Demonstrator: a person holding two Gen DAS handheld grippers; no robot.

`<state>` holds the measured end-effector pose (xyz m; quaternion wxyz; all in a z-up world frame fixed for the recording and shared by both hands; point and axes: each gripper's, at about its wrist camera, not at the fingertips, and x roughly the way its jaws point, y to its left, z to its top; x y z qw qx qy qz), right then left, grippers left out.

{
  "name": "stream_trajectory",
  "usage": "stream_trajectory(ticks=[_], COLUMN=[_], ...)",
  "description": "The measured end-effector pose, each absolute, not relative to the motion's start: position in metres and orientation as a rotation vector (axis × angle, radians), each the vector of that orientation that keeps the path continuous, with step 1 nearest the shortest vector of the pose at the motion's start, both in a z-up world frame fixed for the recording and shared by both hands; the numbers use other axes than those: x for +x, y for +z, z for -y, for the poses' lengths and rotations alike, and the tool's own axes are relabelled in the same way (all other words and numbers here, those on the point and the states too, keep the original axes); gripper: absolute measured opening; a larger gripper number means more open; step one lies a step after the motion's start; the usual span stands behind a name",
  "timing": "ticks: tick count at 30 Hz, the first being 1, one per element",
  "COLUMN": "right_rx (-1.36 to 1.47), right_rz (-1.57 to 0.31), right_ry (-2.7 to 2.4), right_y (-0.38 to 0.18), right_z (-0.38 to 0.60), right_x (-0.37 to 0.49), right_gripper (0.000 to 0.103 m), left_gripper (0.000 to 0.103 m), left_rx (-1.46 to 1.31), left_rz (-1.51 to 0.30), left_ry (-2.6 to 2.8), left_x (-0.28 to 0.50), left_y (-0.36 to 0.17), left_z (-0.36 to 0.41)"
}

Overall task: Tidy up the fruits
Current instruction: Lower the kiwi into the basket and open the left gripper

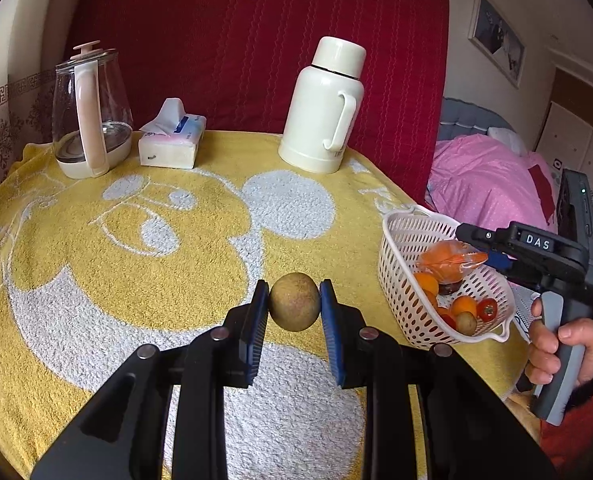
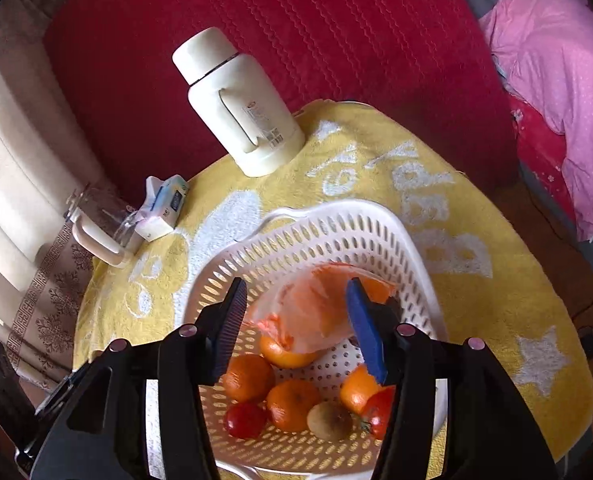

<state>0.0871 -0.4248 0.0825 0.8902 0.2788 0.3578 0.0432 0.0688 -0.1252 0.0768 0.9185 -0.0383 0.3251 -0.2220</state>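
Observation:
My left gripper [image 1: 294, 285] is shut on a brownish-green kiwi [image 1: 294, 304] and holds it above the yellow towel [image 1: 136, 248]. To its right stands a white perforated basket [image 1: 400, 248], tilted. My right gripper [image 2: 296, 282] hangs open over the basket [image 2: 336, 208]. Just below and between its blue pads lies a clear plastic bag with an orange [image 2: 320, 312]; the pads do not press on it. Lower in the basket lie loose oranges [image 2: 248, 376], red tomatoes [image 2: 244, 420] and another kiwi [image 2: 329, 420]. The left wrist view shows the right gripper [image 1: 478, 245] held in a person's hand [image 1: 556, 344].
At the back of the table stand a cream thermos jug [image 1: 322, 108], a tissue pack [image 1: 172, 140] and a glass kettle [image 1: 90, 116]. A red cover [image 1: 256, 40] hangs behind. Pink bedding [image 1: 484, 176] lies beyond the table's right edge.

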Motion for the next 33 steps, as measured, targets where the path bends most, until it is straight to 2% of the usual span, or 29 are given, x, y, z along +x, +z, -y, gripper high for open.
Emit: stream_trajectory(ticks=[7,21,29,30,31,33], right_rx=[0.541,0.481,0.463,0.468,0.473,0.480], right_rz=[-0.746,-0.580,-0.568,-0.571,-0.572,-0.572], right_ry=[0.112,-0.006,-0.038,-0.040,-0.043,-0.052], right_y=[0.087,0.111,0.106,0.104,0.102,0.100], right_z=[0.413,0.443,0.454,0.455,0.457,0.460], right_x=[0.105,0.037,0.015,0.014,0.012,0.006], right_gripper=[0.054,0.054,0.055,0.055,0.055,0.055], left_gripper=[0.026,0.026,0.028,0.037,0.059,0.072], left_rx=[-0.056,-0.004,0.048,0.055,0.059,0.057], left_rz=[-0.666,-0.689,-0.680,-0.681,-0.683,-0.660], left_ry=[-0.488,-0.724,-0.788,-0.790,-0.786,-0.769], left_x=[0.068,0.049,0.047,0.047,0.046,0.045], left_y=[0.080,0.086,0.083,0.083,0.082,0.084], left_z=[0.134,0.211,0.250,0.253,0.255,0.252])
